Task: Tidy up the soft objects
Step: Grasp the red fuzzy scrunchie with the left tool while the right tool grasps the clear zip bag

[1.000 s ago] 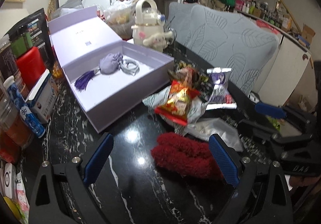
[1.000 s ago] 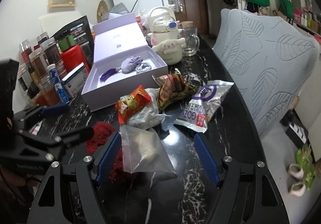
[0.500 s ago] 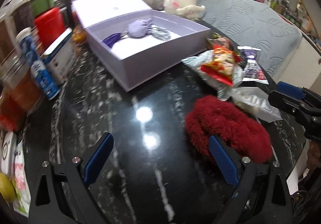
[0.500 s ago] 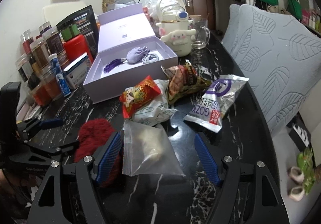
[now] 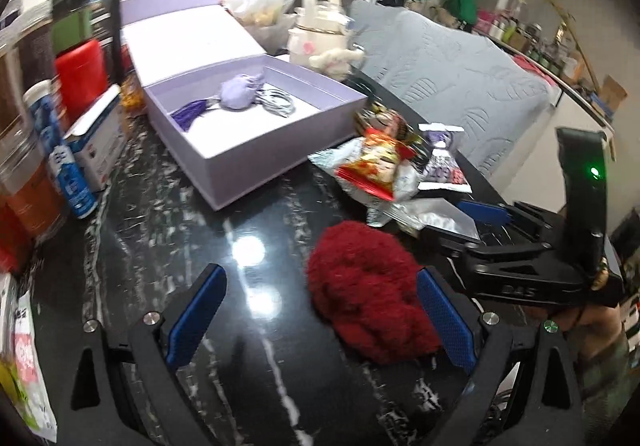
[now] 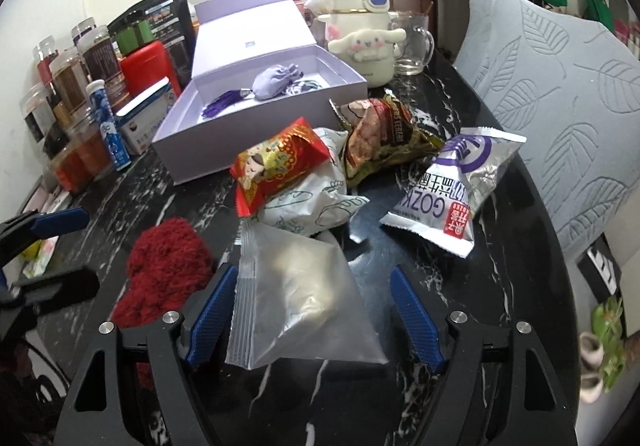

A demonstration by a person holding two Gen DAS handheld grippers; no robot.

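Black marble-patterned tabletop (image 6: 512,246), glossy, lamp glare on it; clutter along its left edge: glass jars (image 6: 72,86), blue tube (image 6: 110,126), red canister (image 6: 144,66).

Left gripper (image 5: 320,310): jaws spread wide, nothing pinched. Red fuzzy bundle (image 5: 368,290), shaggy, lumpy, yarn-like, lies on the bare tabletop between the pads, touching or just beside the right-hand pad (image 5: 446,316), well apart from the other.

Lavender box (image 5: 260,150): rigid card, lid hinged open, smooth matte walls. Inside: lavender pouch (image 5: 238,92) with purple tassel, plus a coil of cord.

Snack packets (image 6: 288,166): crinkled foil and film, piled in front of the box.

Right gripper (image 6: 312,310): jaws apart and have just been opening a little; clear zip bag (image 6: 296,298) lies between them. Its left edge sits against one pad (image 6: 212,310); the other pad stands off. Not pinched. Bag is thin, slick film with pale, soft contents.

Risks (judgement):
- Bundle is off-centre; closing could shove it sideways or catch only loose fibres, which would slip out on lifting.
- Slick film on polished stone; the bag may slide or fold out of a pinch.
- Grippers sit near each other; crossing toward the box could collide them or sweep packets off.
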